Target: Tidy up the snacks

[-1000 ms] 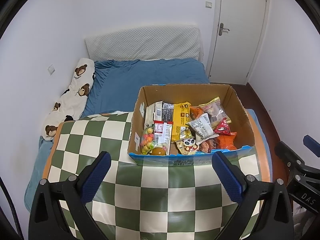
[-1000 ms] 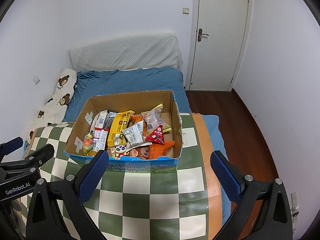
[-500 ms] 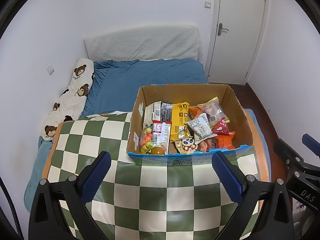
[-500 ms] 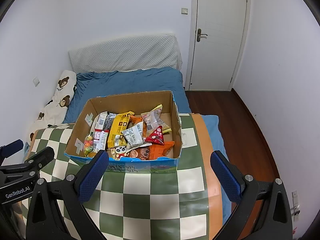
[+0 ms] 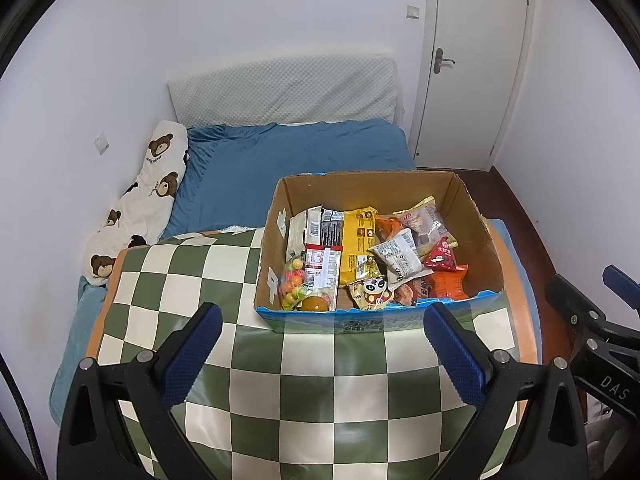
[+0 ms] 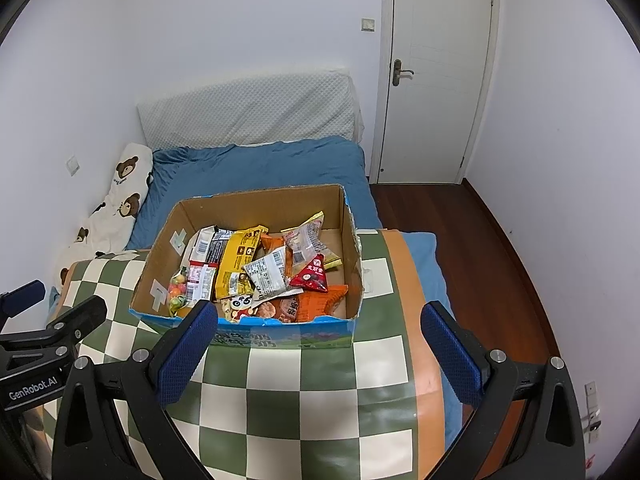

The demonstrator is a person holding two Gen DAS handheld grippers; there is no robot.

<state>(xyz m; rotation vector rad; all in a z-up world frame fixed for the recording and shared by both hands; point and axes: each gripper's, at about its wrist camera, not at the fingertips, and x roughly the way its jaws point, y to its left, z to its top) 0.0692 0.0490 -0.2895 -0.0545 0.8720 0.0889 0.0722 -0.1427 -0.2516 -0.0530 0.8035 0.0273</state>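
Small bedroom, plain white walls (image 6: 200, 40). Bed (image 6: 260, 168) with blue sheet is the landmark: white quilted headboard pad (image 6: 248, 112) leans on the wall behind it, bear-print pillow (image 6: 120, 196) along its left edge by the side wall. White door (image 6: 436, 76) with lever handle just right of the bed head, light switch (image 6: 367, 24) between door and pad. Wall socket (image 5: 100, 142) left of the pillow. Dark wood floor (image 6: 480, 240) right of the bed. Green-and-cream checkered surface (image 5: 320, 392) at the bed's near end. Lighting even, indoor.
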